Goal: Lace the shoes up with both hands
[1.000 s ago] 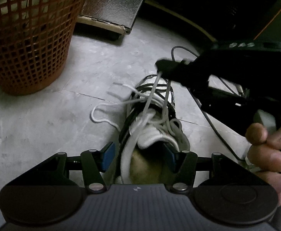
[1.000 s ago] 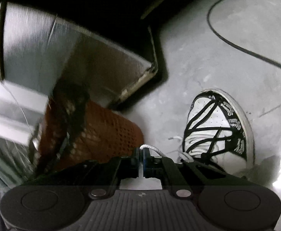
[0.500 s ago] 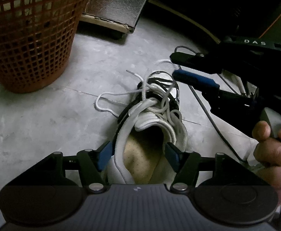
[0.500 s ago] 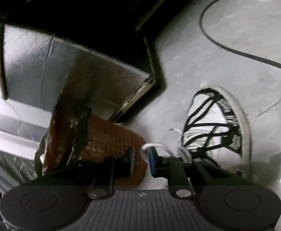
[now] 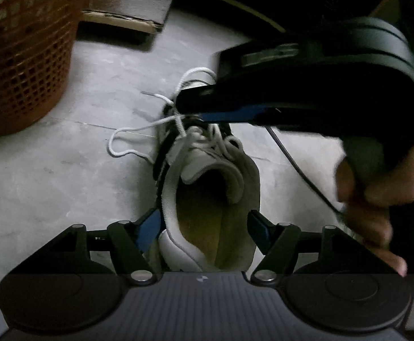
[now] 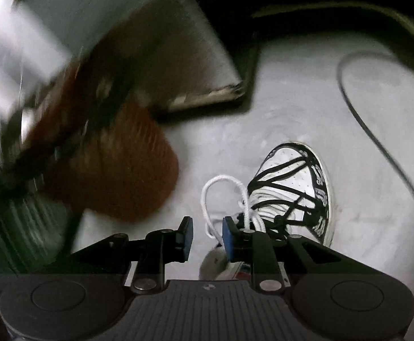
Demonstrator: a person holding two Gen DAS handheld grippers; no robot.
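White lace (image 6: 211, 199) loops loose between the just-opened right claw (image 6: 207, 234); left claw (image 5: 204, 227) gapes astride the shoe's (image 5: 207, 199) heel.

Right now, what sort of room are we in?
Probably a home's back room or storage corner: a grey tiled floor, an orange plastic mesh basket, a board lying flat, and a black cable trailing past the sneaker.

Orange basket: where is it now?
Left wrist view: the orange basket stands on the floor at upper left, left of the shoe, beside the board.
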